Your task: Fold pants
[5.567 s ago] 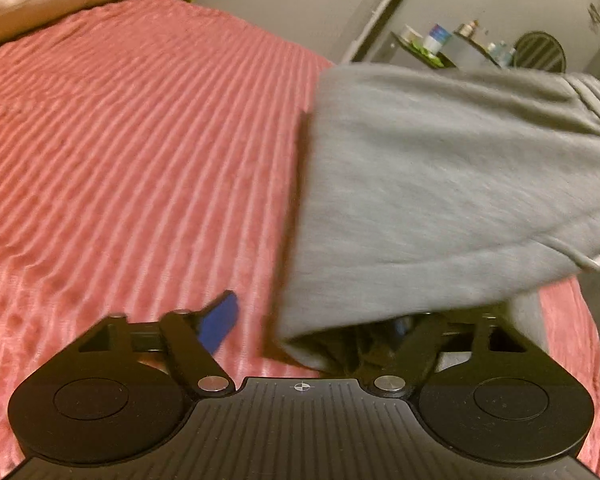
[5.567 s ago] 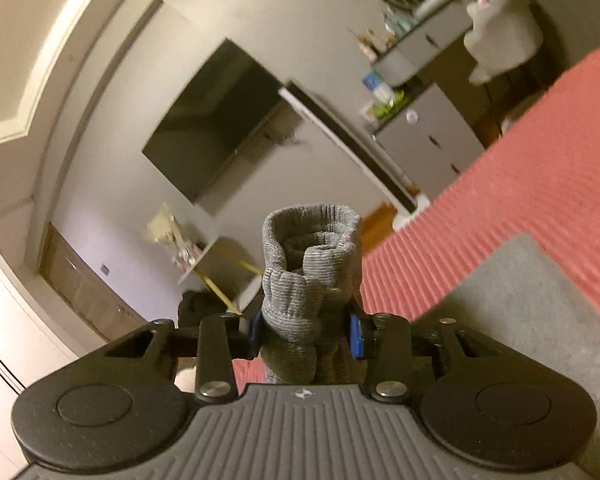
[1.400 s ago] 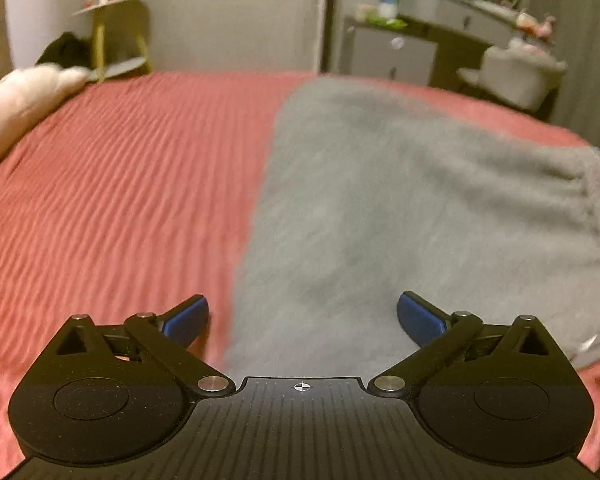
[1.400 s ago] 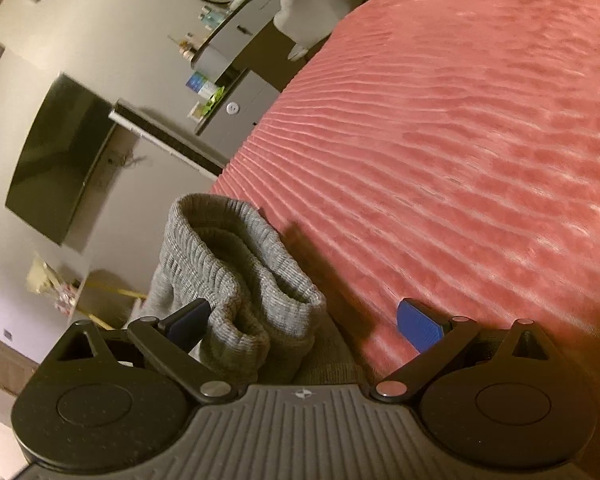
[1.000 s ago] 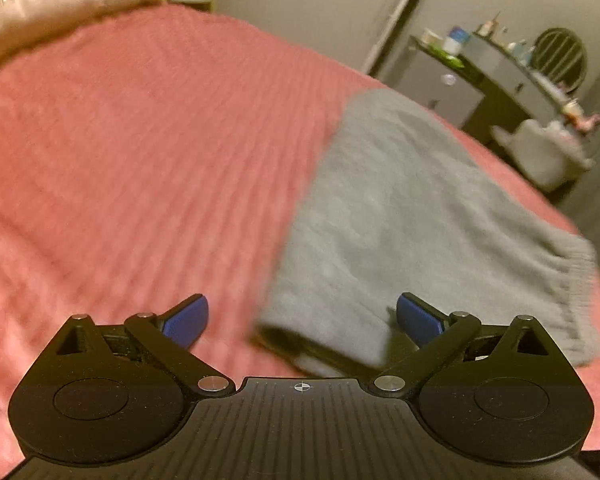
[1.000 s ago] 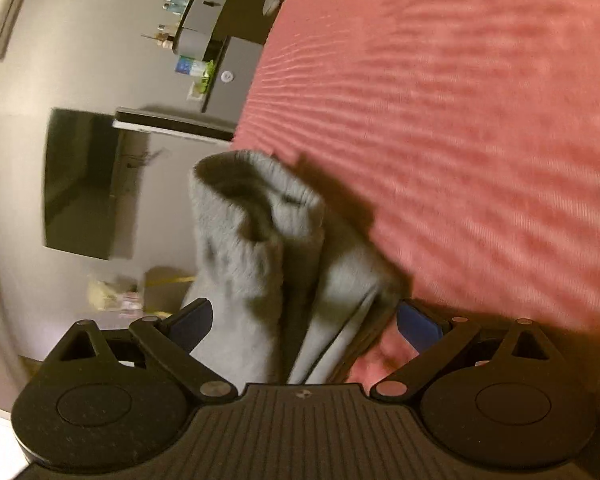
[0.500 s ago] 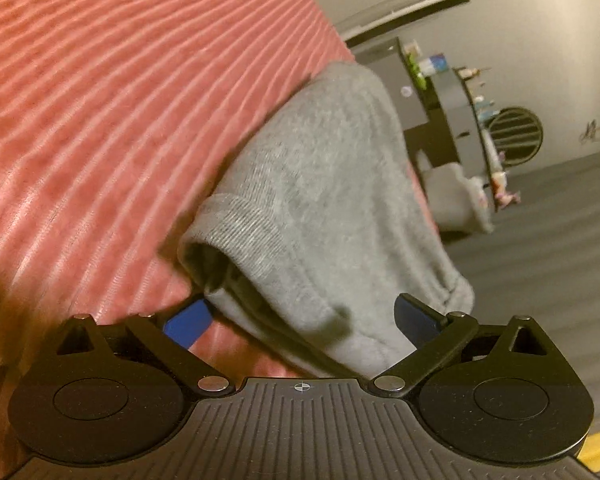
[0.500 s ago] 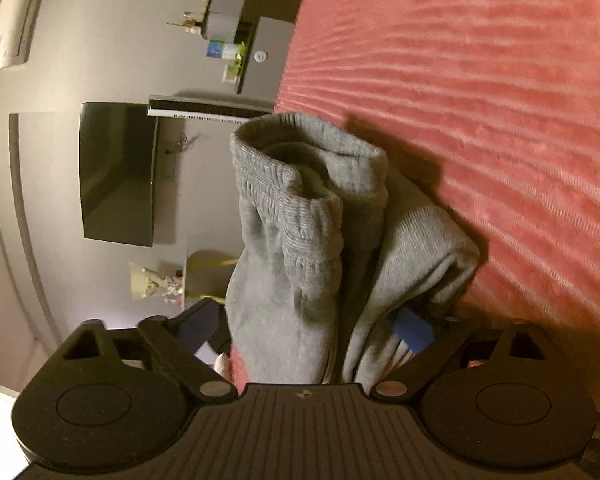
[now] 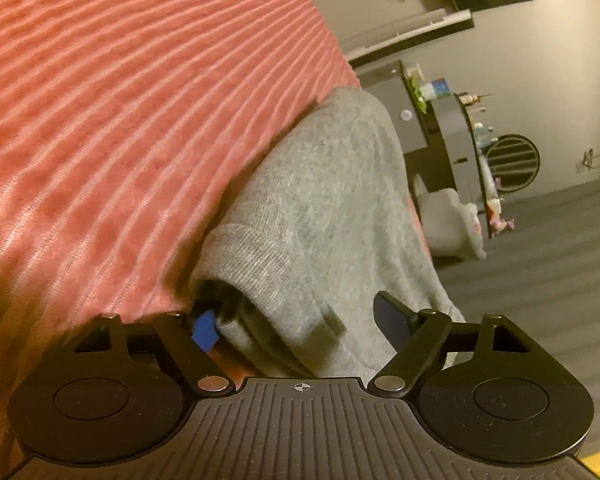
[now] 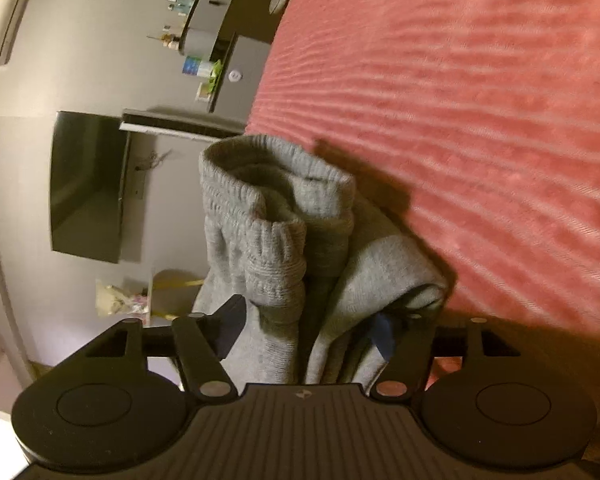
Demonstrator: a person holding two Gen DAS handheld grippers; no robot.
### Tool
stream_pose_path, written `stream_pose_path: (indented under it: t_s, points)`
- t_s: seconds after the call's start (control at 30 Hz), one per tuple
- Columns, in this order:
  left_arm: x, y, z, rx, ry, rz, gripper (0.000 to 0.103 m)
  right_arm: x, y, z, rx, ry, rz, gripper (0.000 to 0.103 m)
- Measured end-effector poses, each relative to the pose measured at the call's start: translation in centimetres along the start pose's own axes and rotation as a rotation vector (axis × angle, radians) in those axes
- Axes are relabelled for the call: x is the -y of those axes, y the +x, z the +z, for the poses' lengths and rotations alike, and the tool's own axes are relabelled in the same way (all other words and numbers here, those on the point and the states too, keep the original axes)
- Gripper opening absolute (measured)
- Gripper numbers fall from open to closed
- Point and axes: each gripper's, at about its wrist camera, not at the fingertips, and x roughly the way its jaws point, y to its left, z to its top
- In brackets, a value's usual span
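Folded grey sweatpants point(image 9: 324, 208) lie on the red ribbed bedspread point(image 9: 100, 100). In the left wrist view my left gripper point(image 9: 296, 320) is partly open around the near folded edge, with the left blue pad under the fabric and the right finger above it. In the right wrist view the ribbed cuffs point(image 10: 268, 220) of the same pants stick up between the fingers of my right gripper point(image 10: 308, 328). Its jaws stand partly closed around the bunched fabric, with the right blue pad tucked under a fold.
The bedspread point(image 10: 480, 120) fills most of both views. Beyond the bed edge stand a grey dresser point(image 9: 440, 128) with bottles, a white chair point(image 9: 452, 220) and a wall television point(image 10: 88, 188).
Both grippers were open and let go of the pants, then moved onto the folded edges. Over the last half second both jaws have narrowed around the fabric.
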Motion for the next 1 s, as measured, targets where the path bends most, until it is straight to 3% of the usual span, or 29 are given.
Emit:
stream_pose_path:
  t_s: [0.13,0.27,0.43,0.57,0.83,1.0]
  points:
    - [0.9,0.3,-0.2,-0.005,0.090,0.062,0.075,0.1,0.3,0.2,0.012,0.001,-0.008,0.070]
    - [1.4,0.6,-0.1,-0.011,0.145,0.103,0.068,-0.6,0.4,0.1,0.032,-0.070,-0.017,0.052]
    - [0.9,0.4,0.2,-0.020,0.138,0.117,0.058,-1.8,-0.3,-0.5,0.051,-0.152,-0.051,0.043]
    - [1.2,0.1,0.0,-0.017,0.184,0.130,0.055,-2.9,-1.3,-1.0,0.066,-0.225,-0.044,0.038]
    - [1.5,0.1,0.0,-0.024,0.209,0.141,0.058,-3.0,-1.2,-0.7,0.046,-0.217,-0.097,0.041]
    - [1.4,-0.6,0.6,-0.041,0.172,0.145,0.064,-3.1,-2.6,0.0,0.009,-0.221,-0.120,0.051]
